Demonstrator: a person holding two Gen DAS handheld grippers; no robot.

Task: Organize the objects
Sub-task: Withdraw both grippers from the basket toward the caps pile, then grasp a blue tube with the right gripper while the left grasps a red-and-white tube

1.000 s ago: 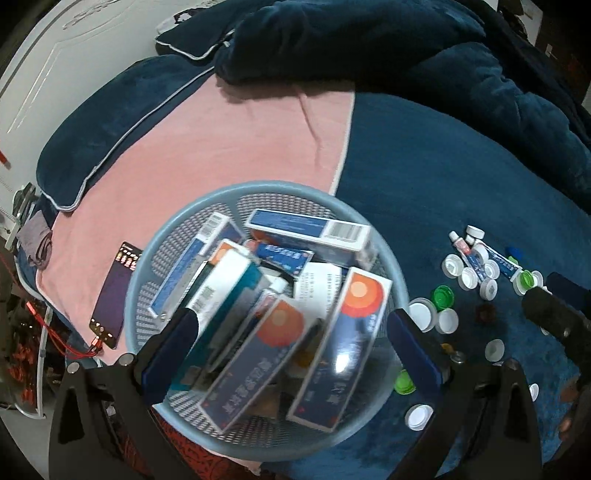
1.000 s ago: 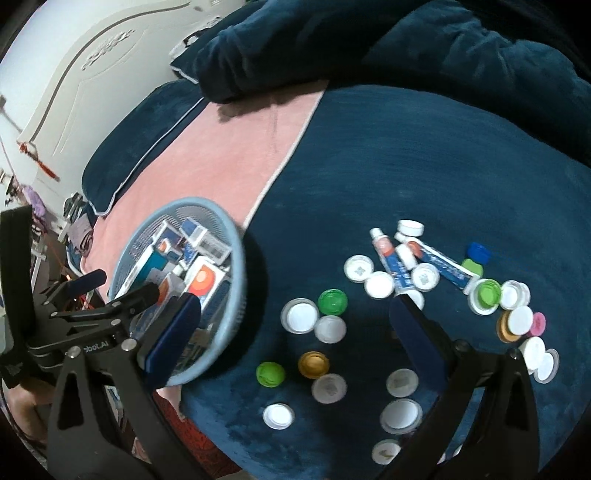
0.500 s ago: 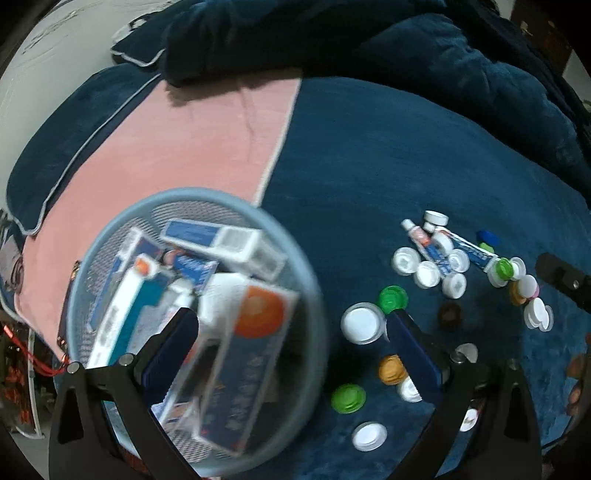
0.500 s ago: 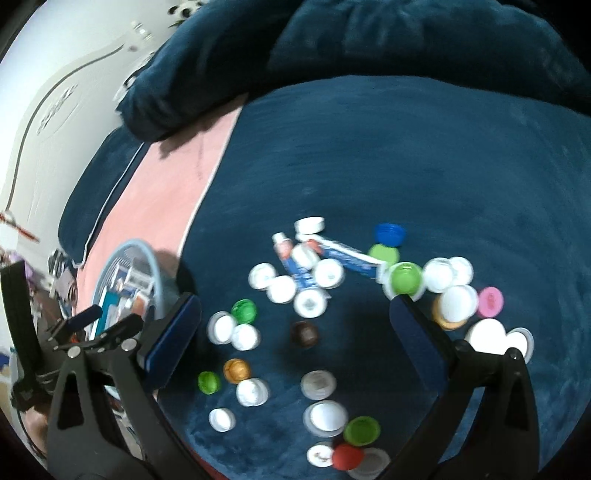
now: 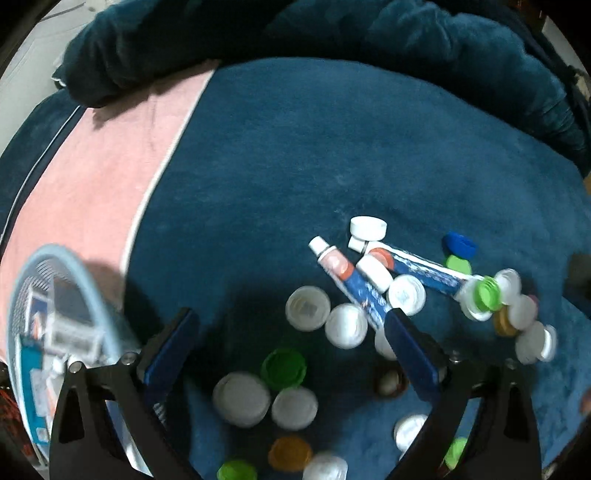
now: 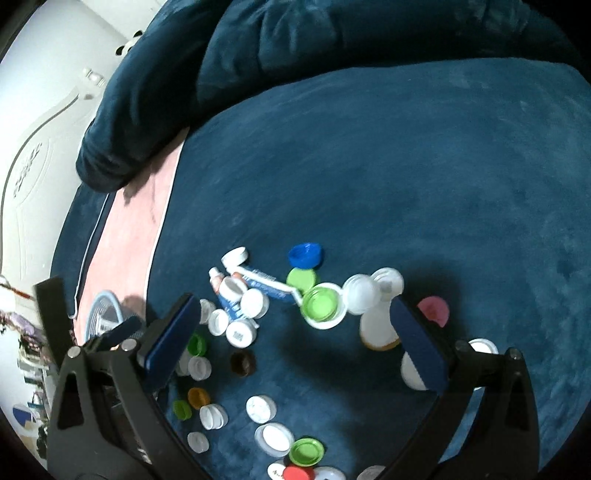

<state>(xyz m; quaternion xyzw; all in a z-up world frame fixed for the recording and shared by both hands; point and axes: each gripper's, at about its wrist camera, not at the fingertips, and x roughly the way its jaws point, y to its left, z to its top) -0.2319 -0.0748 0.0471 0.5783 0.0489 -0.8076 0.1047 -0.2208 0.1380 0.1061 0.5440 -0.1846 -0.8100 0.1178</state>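
Several bottle caps, white, green, orange, blue and pink, lie scattered on a dark blue blanket (image 5: 332,155). Two blue-and-white tubes (image 5: 351,284) lie among them; they also show in the right wrist view (image 6: 266,280). My left gripper (image 5: 291,332) is open and empty above a green cap (image 5: 283,368) and white caps (image 5: 242,398). My right gripper (image 6: 291,328) is open and empty above a large green cap (image 6: 320,304). A light blue basket (image 5: 48,266) holding several medicine boxes sits at the far left.
A pink blanket panel (image 5: 92,173) lies left of the blue one. Bunched dark blue bedding (image 5: 295,33) runs along the back. A white headboard (image 6: 33,140) stands at the left in the right wrist view. A brown cap (image 6: 242,363) lies between the cap groups.
Both grippers have swung right, away from the basket and over the caps and tubes. The basket has slid from the centre of the left wrist view to its left edge. Both stay open.
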